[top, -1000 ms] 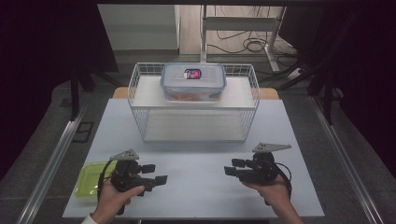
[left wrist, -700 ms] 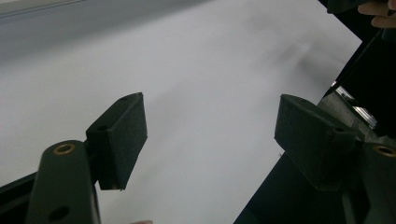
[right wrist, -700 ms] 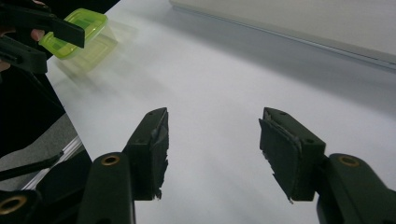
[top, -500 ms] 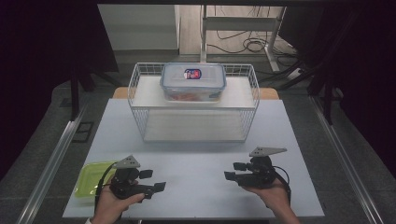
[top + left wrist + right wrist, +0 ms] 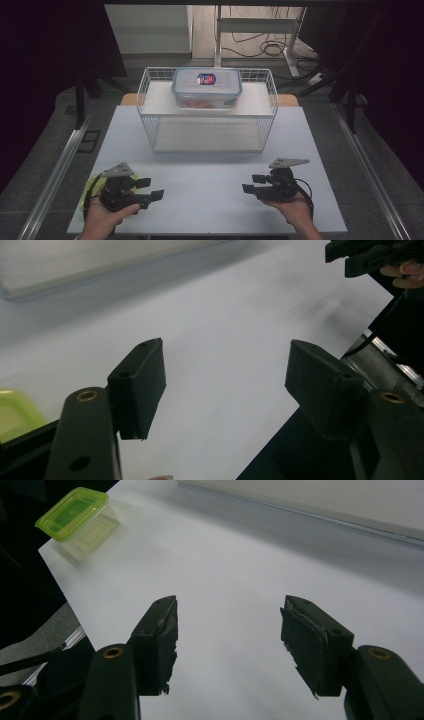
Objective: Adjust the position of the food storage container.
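At the near edge of the flat white table (image 5: 210, 185), the left gripper (image 5: 150, 189) was held low in the person's left hand (image 5: 102, 217), its black jaws pointing toward the middle of the table. Its jaws had just been closing a little, yet they stood well apart with nothing between them; the left gripper view showed only bare table surface in the gap. Just behind and beside that hand, at the table's near left corner, sat the small lime-green lidded plastic container (image 5: 75, 512), resting on the table and untouched by either gripper.

Across the near edge, well apart from the left one, the right gripper (image 5: 254, 183) sat in the right hand (image 5: 295, 210), pointing leftward. Its jaws had just been opening and stood wide, with no object between the worn black pads (image 5: 167, 640).

Farther off, at the middle of the table, stood the white wire basket (image 5: 150, 125), open at the top, with a pale flat board lying across its upper part. On that board rested a clear rectangular plastic food box with a blue-rimmed lid (image 5: 207, 87), something reddish showing inside.

Beyond the table lay a pale floor with dark cables (image 5: 260, 47).
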